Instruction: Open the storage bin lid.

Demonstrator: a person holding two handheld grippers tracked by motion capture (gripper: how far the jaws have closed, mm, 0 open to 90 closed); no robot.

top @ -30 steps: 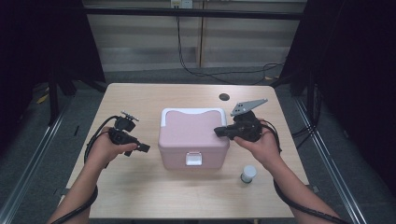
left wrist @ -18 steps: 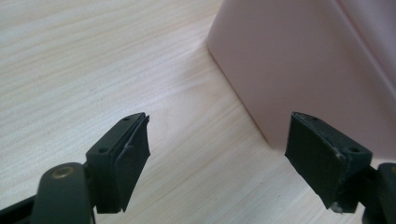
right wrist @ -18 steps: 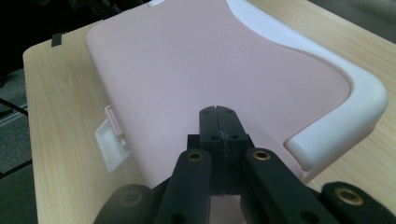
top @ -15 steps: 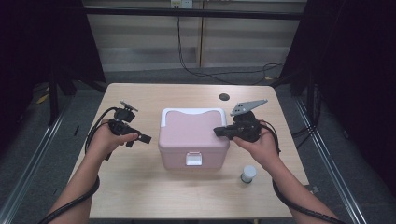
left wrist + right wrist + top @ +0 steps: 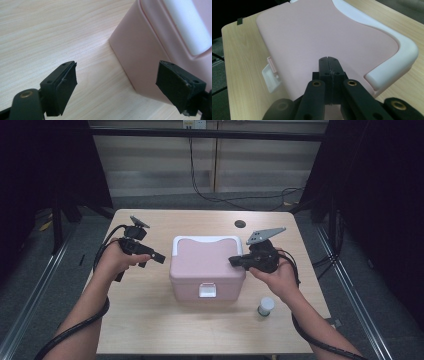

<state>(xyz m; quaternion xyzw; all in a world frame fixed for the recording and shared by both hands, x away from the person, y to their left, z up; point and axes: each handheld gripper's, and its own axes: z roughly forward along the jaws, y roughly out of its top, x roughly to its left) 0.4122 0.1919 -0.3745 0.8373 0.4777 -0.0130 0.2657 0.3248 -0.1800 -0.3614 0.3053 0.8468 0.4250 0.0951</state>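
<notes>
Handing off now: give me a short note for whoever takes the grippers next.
Left gripper: open, nothing between its fingers, which have just been opening; it is left of the pink box, apart from it.
Right gripper: shut, tips at the box lid's right edge.
Box: mid-table, lid down, white latch facing the person.
Small white-capped jar: front right, untouched.
Done: nothing visible.
Left: probably opening the box.

Matt pink plastic box (image 5: 207, 265) with a white rim on a pale wood-grain table (image 5: 150, 320).
</notes>
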